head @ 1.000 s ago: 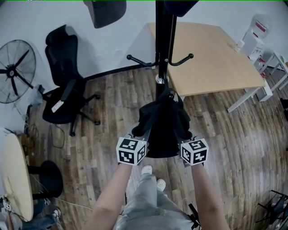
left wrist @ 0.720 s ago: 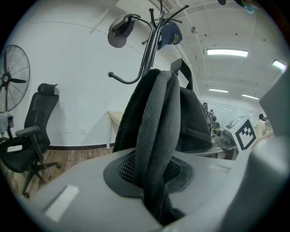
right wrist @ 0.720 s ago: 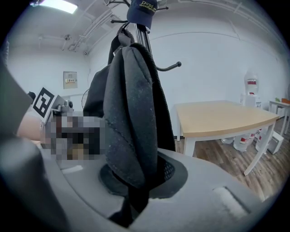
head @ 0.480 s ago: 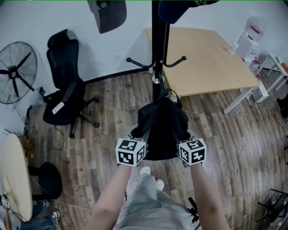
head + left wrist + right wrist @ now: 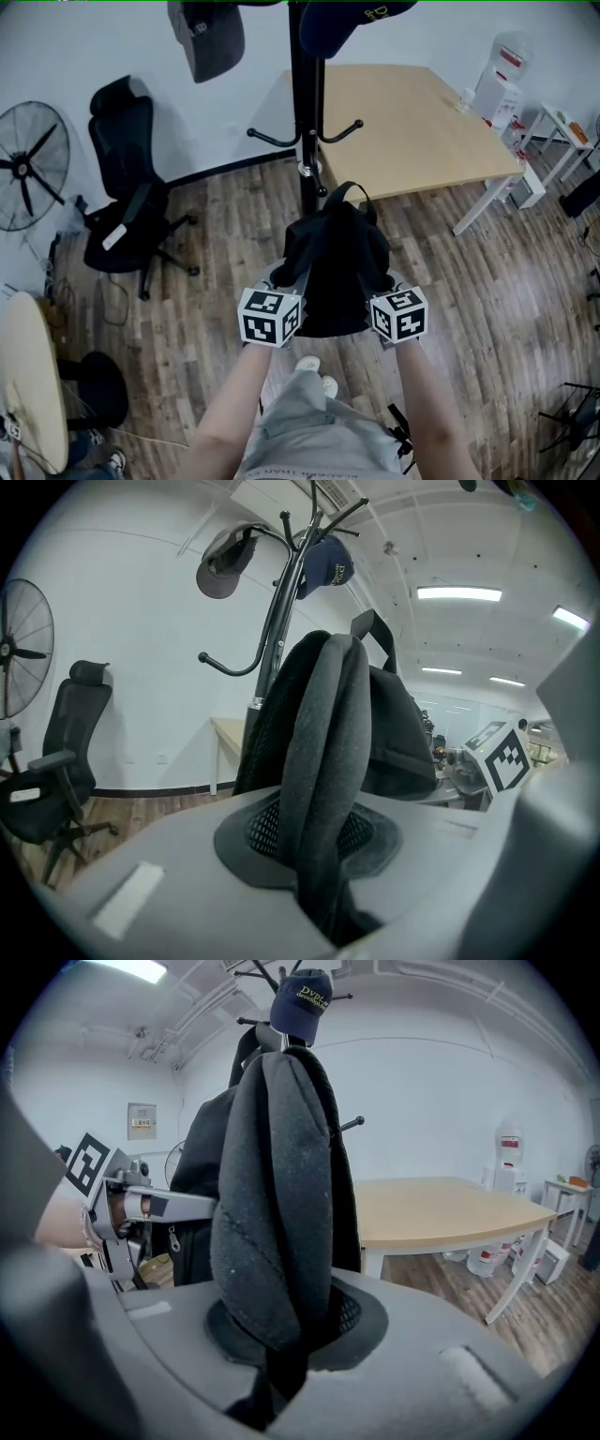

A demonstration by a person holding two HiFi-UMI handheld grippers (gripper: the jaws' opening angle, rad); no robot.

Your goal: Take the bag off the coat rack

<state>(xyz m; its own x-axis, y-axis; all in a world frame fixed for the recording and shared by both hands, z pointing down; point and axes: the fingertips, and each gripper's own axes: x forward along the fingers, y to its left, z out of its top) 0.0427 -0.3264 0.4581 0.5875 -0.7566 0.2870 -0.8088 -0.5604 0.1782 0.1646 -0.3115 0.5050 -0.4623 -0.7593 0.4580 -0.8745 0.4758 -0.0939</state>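
Both grippers hold a black backpack (image 5: pixel 337 262) in front of me, just clear of the black coat rack (image 5: pixel 302 112). My left gripper (image 5: pixel 289 275) is shut on one padded shoulder strap (image 5: pixel 323 780), which runs up from between its jaws. In the same way my right gripper (image 5: pixel 382 279) is shut on the other strap (image 5: pixel 272 1232). The bag's top handle (image 5: pixel 345 192) stands free. A grey cap (image 5: pixel 206 37) and a navy cap (image 5: pixel 347 17) hang on the rack's upper hooks.
A light wooden table (image 5: pixel 403 122) stands behind the rack on the right, with a water dispenser (image 5: pixel 497 80) past it. A black office chair (image 5: pixel 127 187) and a floor fan (image 5: pixel 28 164) are at the left. A round table (image 5: pixel 28 375) is at the near left.
The bag and both grippers have drawn back from the rack's pole, which now stands apart to the bag's left. Both grips on the straps are unchanged.
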